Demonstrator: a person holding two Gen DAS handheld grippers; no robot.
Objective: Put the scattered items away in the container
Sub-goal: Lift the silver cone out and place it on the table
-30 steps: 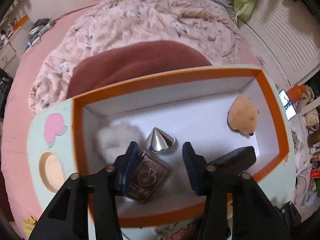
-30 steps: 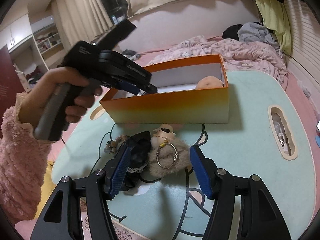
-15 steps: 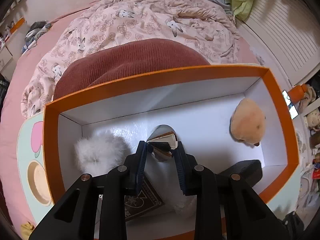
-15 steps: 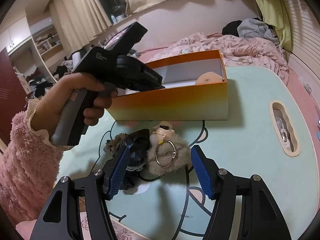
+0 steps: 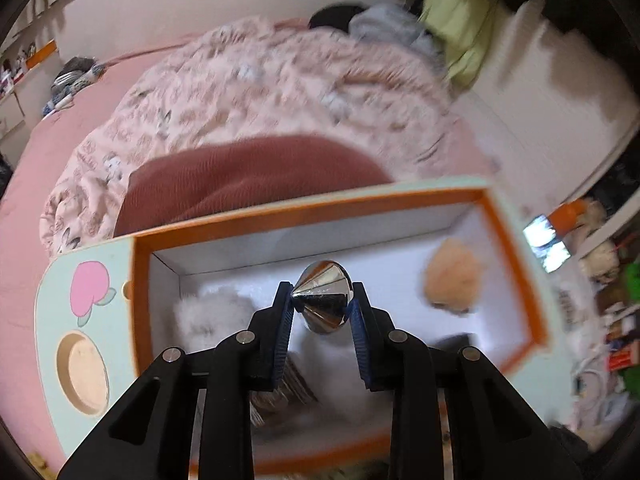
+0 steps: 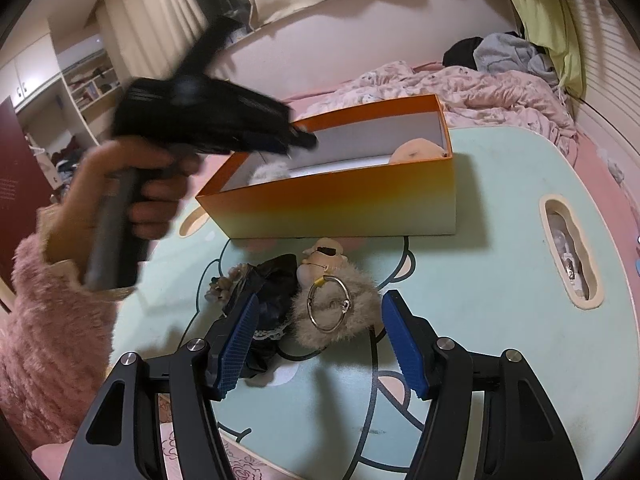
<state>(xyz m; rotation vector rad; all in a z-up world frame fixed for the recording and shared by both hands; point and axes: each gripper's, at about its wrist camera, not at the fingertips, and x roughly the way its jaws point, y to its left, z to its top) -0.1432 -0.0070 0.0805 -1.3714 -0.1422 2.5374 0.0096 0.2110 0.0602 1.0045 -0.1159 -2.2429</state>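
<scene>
A: Left gripper (image 5: 322, 306) status?
B: Pinching the silver cone (image 5: 322, 298) between both blue pads, held over the inside of the orange box (image 5: 304, 208). Left view is motion-blurred.
A: What's in the box?
B: White fluffy ball (image 5: 212, 314) at the left end, tan plush (image 5: 452, 276) at the right, dark patterned item under the gripper (too blurred to name).
A: Right gripper (image 6: 320, 340)?
B: Spread wide, gripping nothing. It hangs over the furry keychain doll (image 6: 336, 300) with the metal ring (image 6: 328, 304), which lies on the mint table (image 6: 500, 320) just in front of the box. Black lace-trimmed fabric piece (image 6: 272, 284) touches the doll's left side, by the left finger.
</scene>
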